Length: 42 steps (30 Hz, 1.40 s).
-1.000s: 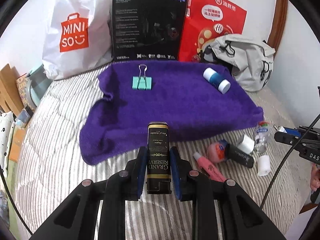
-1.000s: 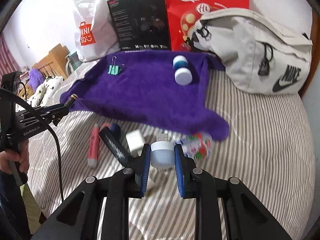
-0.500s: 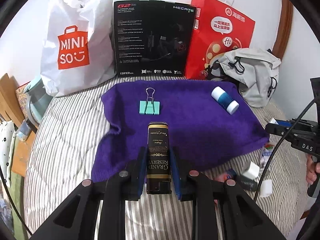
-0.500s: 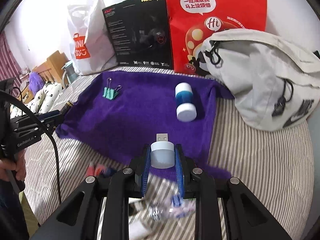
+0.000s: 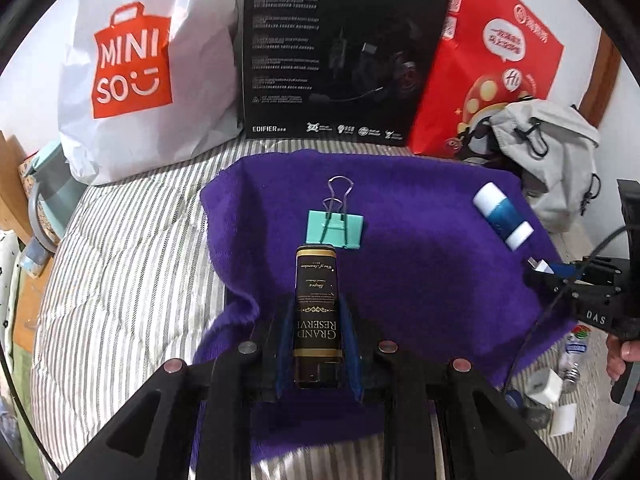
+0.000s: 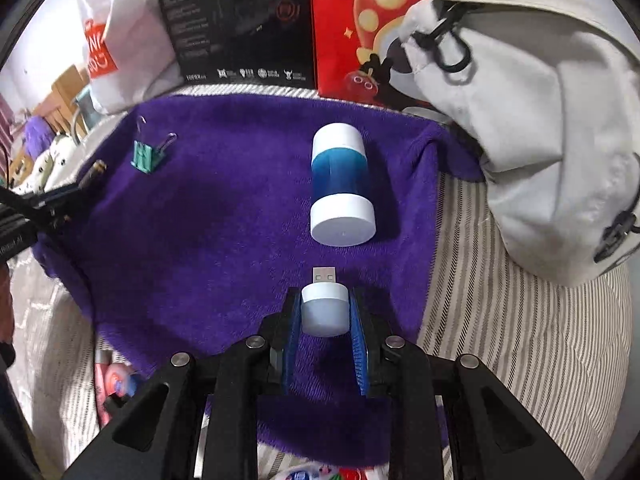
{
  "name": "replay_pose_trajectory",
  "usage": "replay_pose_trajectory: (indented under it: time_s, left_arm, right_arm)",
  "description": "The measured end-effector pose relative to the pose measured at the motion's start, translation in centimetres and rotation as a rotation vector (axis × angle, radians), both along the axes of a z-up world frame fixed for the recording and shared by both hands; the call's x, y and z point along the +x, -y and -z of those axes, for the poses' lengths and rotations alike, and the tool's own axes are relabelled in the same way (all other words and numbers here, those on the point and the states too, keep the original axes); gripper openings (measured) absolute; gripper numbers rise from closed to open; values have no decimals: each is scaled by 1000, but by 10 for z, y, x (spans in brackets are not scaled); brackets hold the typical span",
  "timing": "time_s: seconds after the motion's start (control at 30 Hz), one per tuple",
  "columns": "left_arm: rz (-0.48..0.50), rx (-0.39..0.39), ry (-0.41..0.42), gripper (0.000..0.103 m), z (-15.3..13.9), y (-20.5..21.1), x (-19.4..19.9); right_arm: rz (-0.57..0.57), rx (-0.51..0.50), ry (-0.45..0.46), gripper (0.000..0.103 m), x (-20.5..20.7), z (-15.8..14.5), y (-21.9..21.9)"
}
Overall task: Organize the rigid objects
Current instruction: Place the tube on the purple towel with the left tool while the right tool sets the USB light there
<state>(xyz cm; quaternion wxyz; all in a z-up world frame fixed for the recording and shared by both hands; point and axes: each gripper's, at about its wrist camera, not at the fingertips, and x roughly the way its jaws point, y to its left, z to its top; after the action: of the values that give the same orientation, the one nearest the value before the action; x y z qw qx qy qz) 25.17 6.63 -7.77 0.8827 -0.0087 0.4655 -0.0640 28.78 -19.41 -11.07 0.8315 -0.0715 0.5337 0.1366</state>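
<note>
Spread across the striped bed (image 5: 120, 280): fuzzy purple towel (image 5: 420, 272), now filling far more of both views than a second ago. Lying on it, blue cylindrical bottle with white caps (image 6: 341, 188), and off to the far-left corner, mint-green metal binder clip (image 5: 335, 229). Clamped in the left gripper (image 5: 318, 344): black rectangular box with gold "Grand Reserve" lettering (image 5: 316, 312), over the towel's near part, pointing at the clip. Pinched in the right gripper (image 6: 325, 344): small white USB plug light (image 6: 323, 310), connector forward, just short of the bottle. Loose clutter from earlier pushed to the frame edges.
</note>
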Motion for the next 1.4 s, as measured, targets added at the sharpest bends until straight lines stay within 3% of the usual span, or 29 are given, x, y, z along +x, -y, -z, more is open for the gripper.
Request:
replay_pose_trajectory:
  time_s: [0.53, 0.6, 0.67, 0.77, 1.2, 1.3, 1.4]
  left_arm:
    - [9, 21, -42, 23, 22, 1, 30]
    - [8, 22, -46, 23, 23, 0, 31]
    - [9, 23, -48, 23, 24, -1, 32]
    - [16, 22, -50, 23, 23, -2, 34]
    - [30, 94, -64, 23, 27, 11, 42]
    - [22, 91, -72, 29, 28, 13, 40]
    - [32, 74, -84, 46, 27, 15, 32]
  right_arm:
    - [-38, -8, 17, 25, 6, 0, -4]
    - [-51, 3, 12, 32, 5, -1, -5]
    - [-77, 23, 10, 47, 2, -2, -6]
    - [-77, -16, 31, 57, -2, -6, -8]
    - [2, 63, 96, 64, -34, -45, 22]
    - [21, 75, 100, 64, -38, -49, 28]
    - [42, 86, 100, 64, -47, -50, 35]
